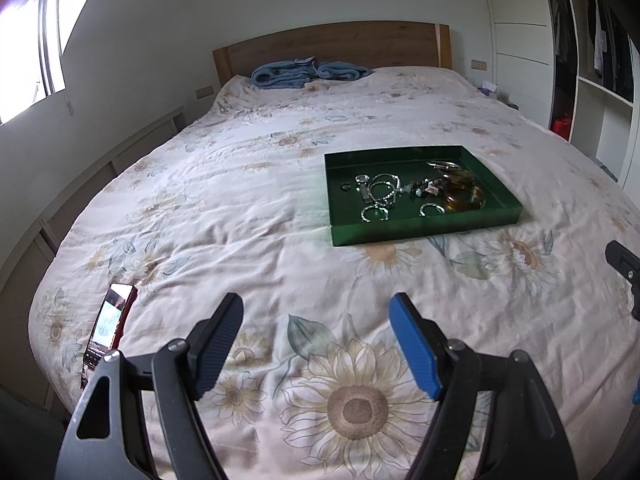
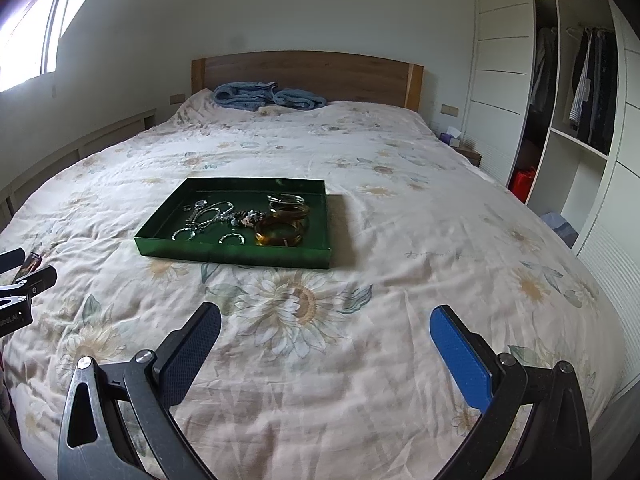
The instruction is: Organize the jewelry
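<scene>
the left gripper [image 1: 316, 312] and the right gripper [image 2: 326, 320] are both hovering low over the near end of the bed [image 2: 360, 360], each with its jaws spread wide and holding nothing. a phone [image 1: 110, 322] is lying on the bedspread off to the left. further out, the green tray [image 2: 236, 255] is sitting flat on the bed, and all the jewelry is lying inside it: silver chains [image 2: 212, 212] tangling toward the left, small silver rings [image 2: 232, 237] near the front wall, amber bangles [image 2: 280, 232] stacking at the right. this is fitting either a heap waiting to be sorted or pieces already gathered in; i cannot tell which. any handling here is calling for pinching one piece at a time, approaching from above, and lifting slowly, since the chains are looking knotted together. blue towels [image 2: 268, 96] are resting by the headboard [image 2: 308, 72].
</scene>
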### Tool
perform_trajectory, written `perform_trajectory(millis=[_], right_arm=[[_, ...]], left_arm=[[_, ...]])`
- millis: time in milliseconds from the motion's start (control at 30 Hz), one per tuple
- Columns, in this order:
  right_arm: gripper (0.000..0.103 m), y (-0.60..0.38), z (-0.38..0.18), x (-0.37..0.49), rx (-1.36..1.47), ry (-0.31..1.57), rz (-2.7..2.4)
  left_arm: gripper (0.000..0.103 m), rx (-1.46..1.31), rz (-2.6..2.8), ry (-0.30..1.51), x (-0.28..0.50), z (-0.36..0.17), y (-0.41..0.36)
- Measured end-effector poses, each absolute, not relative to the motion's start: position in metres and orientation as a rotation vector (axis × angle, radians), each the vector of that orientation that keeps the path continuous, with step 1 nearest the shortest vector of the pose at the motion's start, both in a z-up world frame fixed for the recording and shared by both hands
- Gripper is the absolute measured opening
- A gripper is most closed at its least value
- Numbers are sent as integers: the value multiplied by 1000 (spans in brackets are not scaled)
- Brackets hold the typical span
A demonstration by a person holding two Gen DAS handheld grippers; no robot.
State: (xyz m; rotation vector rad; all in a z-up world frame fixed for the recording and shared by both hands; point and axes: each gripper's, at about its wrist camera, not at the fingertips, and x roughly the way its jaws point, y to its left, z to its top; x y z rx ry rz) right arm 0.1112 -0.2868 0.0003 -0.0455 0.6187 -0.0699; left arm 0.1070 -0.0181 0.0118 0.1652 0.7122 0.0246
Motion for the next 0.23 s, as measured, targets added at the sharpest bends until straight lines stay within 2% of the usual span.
perform_trajectory(millis=[233], right_arm=[[103,-298,-2,108,-46,618,-78]], left_arm=[[74,175,28,719,106,9,-25]])
